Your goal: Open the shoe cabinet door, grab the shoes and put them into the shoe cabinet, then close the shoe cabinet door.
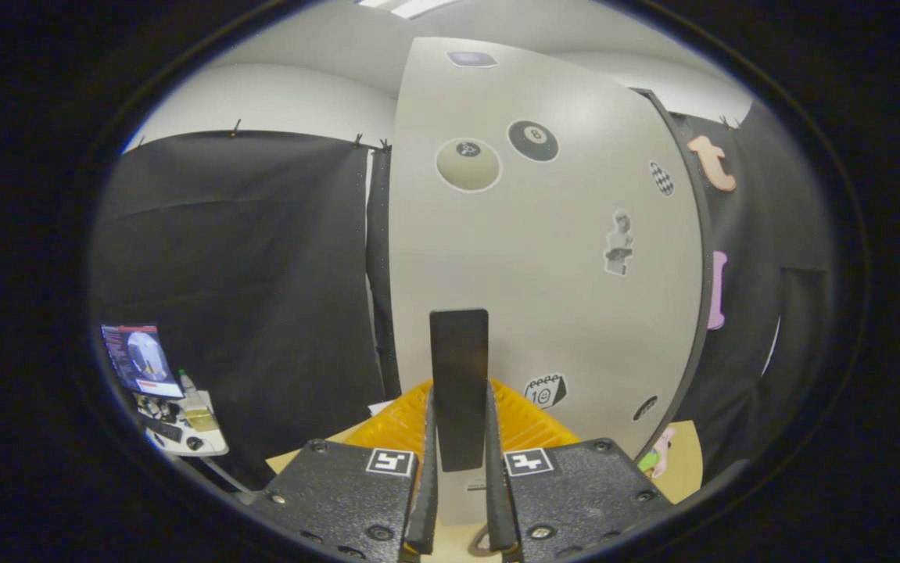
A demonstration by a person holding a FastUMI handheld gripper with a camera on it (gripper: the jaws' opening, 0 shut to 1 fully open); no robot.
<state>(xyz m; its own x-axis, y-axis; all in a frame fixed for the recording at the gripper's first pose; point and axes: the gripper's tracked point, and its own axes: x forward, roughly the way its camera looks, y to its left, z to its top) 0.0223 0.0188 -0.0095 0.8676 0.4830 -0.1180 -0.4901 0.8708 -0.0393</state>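
Observation:
The pale grey shoe cabinet door (pixel 543 258), dotted with stickers, stands right in front of me. Its dark upright handle (pixel 459 375) sits between my two fingers (pixel 428 461), and my gripper (pixel 459 438) is shut on that handle, both fingers pressing its sides. The handle rises above the fingertips. No shoes can be made out from here.
Black cloth walls hang left (pixel 238 297) and right (pixel 762 297) of the cabinet. A small side table (pixel 184 426) with a screen, a bottle and clutter stands low on the left. A light wooden floor or board (pixel 684 461) lies below right.

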